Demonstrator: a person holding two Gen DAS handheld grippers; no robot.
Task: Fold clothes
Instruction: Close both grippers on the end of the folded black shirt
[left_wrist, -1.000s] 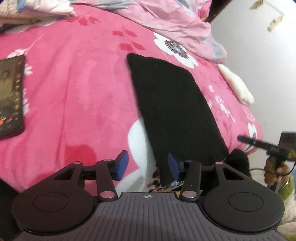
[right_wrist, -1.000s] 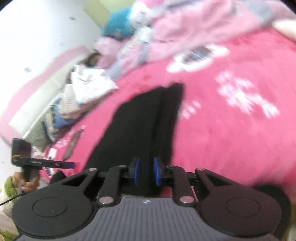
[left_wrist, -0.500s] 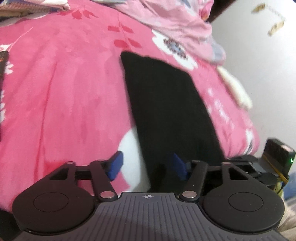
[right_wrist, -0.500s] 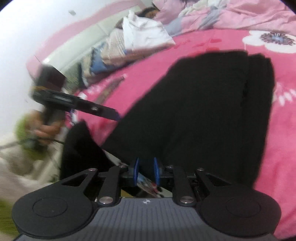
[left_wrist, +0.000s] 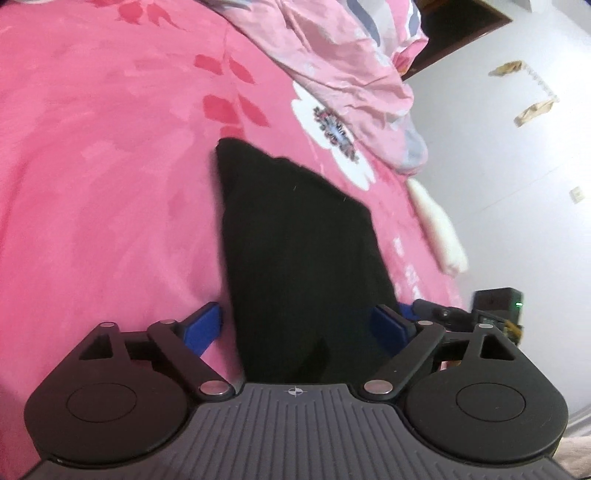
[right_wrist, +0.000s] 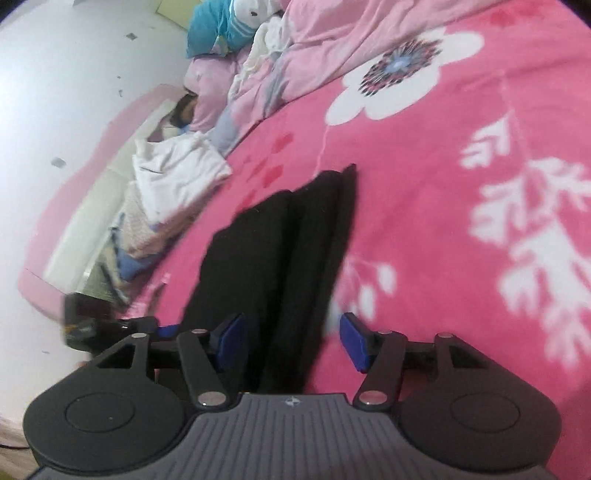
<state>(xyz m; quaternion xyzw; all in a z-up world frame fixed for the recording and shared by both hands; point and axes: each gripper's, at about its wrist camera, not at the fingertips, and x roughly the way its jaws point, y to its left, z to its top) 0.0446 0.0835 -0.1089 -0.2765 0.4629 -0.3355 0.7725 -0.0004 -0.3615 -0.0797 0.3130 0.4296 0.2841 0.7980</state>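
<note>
A black garment (left_wrist: 295, 251) lay flat and lengthwise on the pink flowered blanket (left_wrist: 103, 177), folded into a long narrow strip, with a rumpled pale pink quilt (left_wrist: 343, 55) heaped beyond its far end. The left gripper (left_wrist: 301, 325) stood at the near end with its jaws wide and opening further, the cloth lying between the blue pads (left_wrist: 203, 325) without either one pressing on it. Beside it the right gripper (right_wrist: 291, 339) was opening too (less widely), astride the same near edge of the garment, and a stack of folded clothes (right_wrist: 173, 192) sat by the wall.
</note>
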